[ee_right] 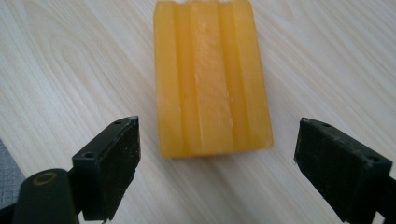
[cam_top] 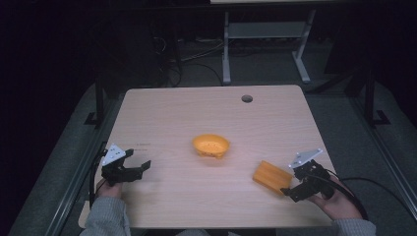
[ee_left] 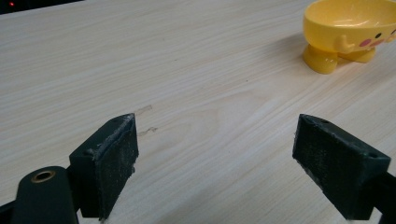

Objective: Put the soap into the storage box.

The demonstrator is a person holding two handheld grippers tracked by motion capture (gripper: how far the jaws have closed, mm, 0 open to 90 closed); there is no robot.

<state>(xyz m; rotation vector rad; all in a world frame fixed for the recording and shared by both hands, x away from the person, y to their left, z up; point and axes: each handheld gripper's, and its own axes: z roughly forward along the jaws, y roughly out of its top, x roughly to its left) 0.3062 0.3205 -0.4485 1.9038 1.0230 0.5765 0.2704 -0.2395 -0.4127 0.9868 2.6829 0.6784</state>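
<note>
Room around the surface [cam_top: 167, 118] is super dark, so the cables and metal legs on the floor behind it are hard to make out. Left hand-held gripper [cam_top: 132, 169] sits near the left edge, jaws wide apart with nothing between them, just bare wood and a faint scuff [ee_left: 147, 130]. The person's left hand behind it is mostly hidden. The bowl [cam_top: 211, 145] is about dead center; in the left gripper view it's cut off at the top right corner, showing stubby feet and a pink cheek. There's a cable hole [cam_top: 247, 99] near the far edge. The ridged yellow block [cam_top: 272, 177] lies flat just ahead of the right hand-held gripper [cam_top: 290, 191], whose jaws are spread wide, not touching it.
</note>
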